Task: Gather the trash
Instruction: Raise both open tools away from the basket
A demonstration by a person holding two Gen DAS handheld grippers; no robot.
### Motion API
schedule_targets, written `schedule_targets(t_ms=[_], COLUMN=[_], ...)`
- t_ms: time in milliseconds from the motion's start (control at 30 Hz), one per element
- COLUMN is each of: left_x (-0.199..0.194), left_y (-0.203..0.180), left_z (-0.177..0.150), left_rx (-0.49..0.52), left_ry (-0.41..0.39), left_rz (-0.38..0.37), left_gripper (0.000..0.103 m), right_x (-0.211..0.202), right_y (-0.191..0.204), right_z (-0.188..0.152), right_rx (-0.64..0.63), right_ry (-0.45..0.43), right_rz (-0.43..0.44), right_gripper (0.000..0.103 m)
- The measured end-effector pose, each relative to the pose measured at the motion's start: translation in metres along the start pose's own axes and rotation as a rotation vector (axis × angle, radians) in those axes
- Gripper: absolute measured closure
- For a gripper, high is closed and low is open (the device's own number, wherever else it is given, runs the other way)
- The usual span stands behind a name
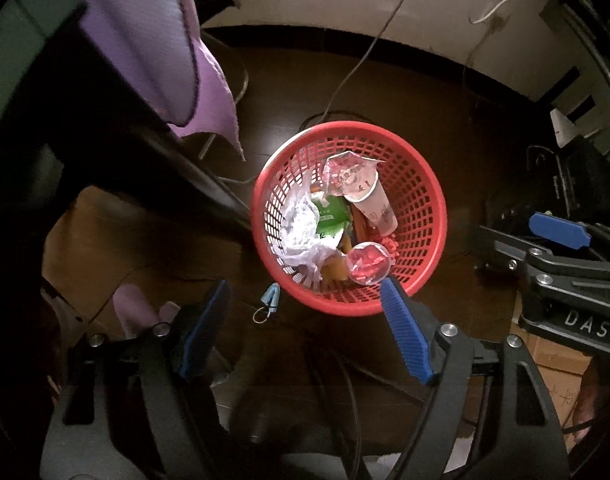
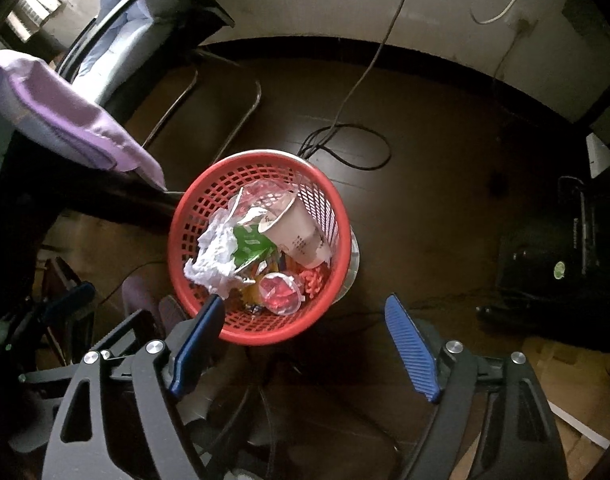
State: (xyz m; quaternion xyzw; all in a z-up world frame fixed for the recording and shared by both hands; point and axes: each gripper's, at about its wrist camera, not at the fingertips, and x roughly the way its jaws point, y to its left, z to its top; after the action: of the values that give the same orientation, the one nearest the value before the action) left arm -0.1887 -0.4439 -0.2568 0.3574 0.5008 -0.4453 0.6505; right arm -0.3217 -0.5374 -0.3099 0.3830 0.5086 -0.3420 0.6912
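Note:
A red mesh basket (image 1: 419,184) stands on the dark floor below both grippers. Inside lie a paper cup (image 1: 371,204), crumpled white paper (image 1: 301,228), a green wrapper (image 1: 329,216) and a clear plastic lid (image 1: 367,266). My left gripper (image 1: 305,285) hangs open above the basket's near rim with nothing between its blue pads. In the right wrist view the basket (image 2: 176,240) shows the same cup (image 2: 297,232), paper (image 2: 215,258), wrapper (image 2: 249,244) and lid (image 2: 281,294). My right gripper (image 2: 304,299) is open and empty, above the basket's near right side.
A purple cloth (image 1: 153,48) hangs over a dark table edge at left (image 2: 65,120). Cables (image 2: 345,144) coil on the floor behind the basket, near chair legs (image 2: 241,116). A black device (image 2: 561,256) and cardboard boxes (image 1: 557,356) sit at right. A small blue clip (image 1: 270,300) lies by the basket.

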Motion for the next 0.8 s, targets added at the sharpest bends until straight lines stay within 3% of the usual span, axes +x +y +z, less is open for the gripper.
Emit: schedule_targets(t_ms=[367, 800], left_x=[-0.04, -0.086], left_y=[-0.004, 0.001], left_z=[-0.03, -0.061], left_rx=[0.03, 0.022], left_ry=[-0.068, -0.161], left_rz=[0.049, 0.043], left_gripper=[0.025, 0.024], right_x=[-0.035, -0.073], right_y=[0.012, 0.022], right_z=[-0.023, -0.05], right_rx=[-0.04, -0.081], right_ry=[-0.045, -0.088], right_rz=[-0.038, -0.077], right_gripper=[0.021, 0.021])
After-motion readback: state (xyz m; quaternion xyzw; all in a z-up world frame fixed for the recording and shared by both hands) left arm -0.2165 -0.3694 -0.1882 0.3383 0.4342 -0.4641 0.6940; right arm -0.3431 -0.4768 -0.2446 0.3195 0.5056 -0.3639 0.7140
